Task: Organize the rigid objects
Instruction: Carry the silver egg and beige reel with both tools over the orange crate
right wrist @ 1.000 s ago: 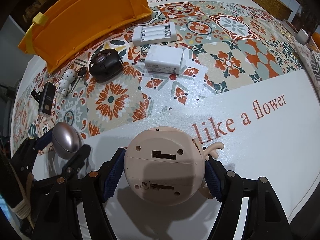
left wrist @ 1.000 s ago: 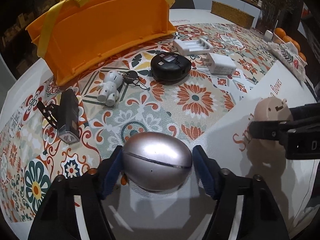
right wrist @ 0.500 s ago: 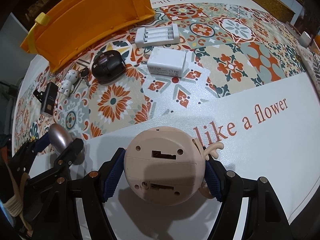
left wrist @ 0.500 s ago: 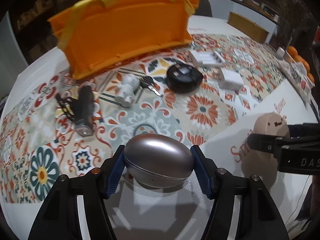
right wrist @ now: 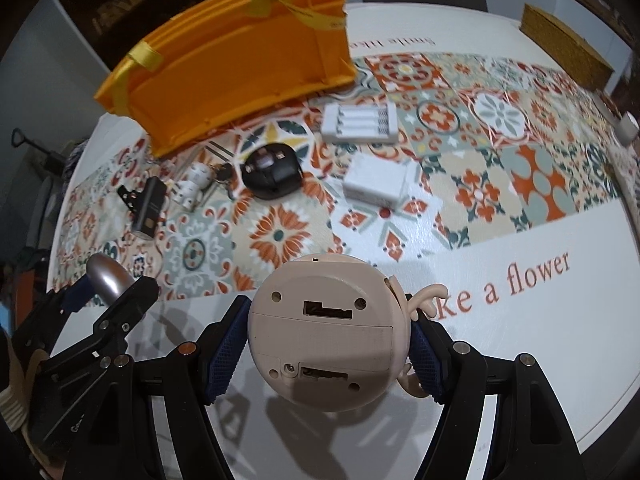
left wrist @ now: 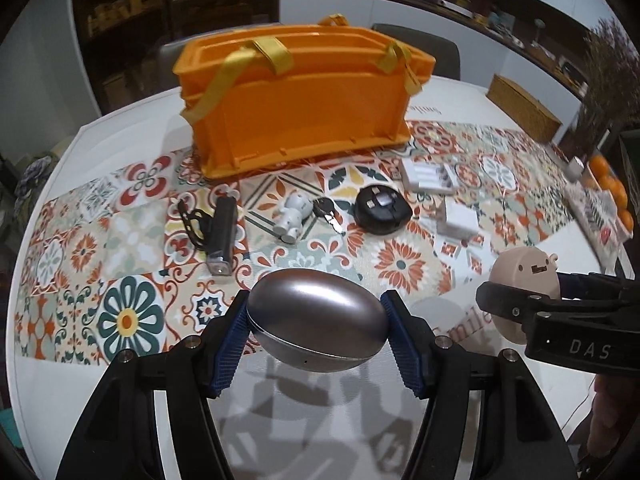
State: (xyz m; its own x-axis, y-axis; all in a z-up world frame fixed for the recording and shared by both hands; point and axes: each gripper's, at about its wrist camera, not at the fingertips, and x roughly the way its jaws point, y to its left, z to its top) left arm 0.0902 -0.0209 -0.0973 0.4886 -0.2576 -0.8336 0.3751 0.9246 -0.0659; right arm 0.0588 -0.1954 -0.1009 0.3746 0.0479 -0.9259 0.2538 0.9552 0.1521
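My left gripper is shut on a silver egg-shaped case, held clear above the table with its shadow below. To its right, my right gripper is shut on a round beige device with a curly tail, also lifted. Each gripper shows in the other's view: the right gripper with the beige device, and the left gripper with the silver case. An orange basket with yellow straps stands at the back.
On the patterned tablecloth lie a black bike light, a white robot keychain with keys, a round black cable reel, a white charger block and a white battery charger. Oranges sit far right.
Both grippers have risen with their objects, so the table looks farther off and the basket's top rim shows. The left gripper has rolled, tilting the silver case.
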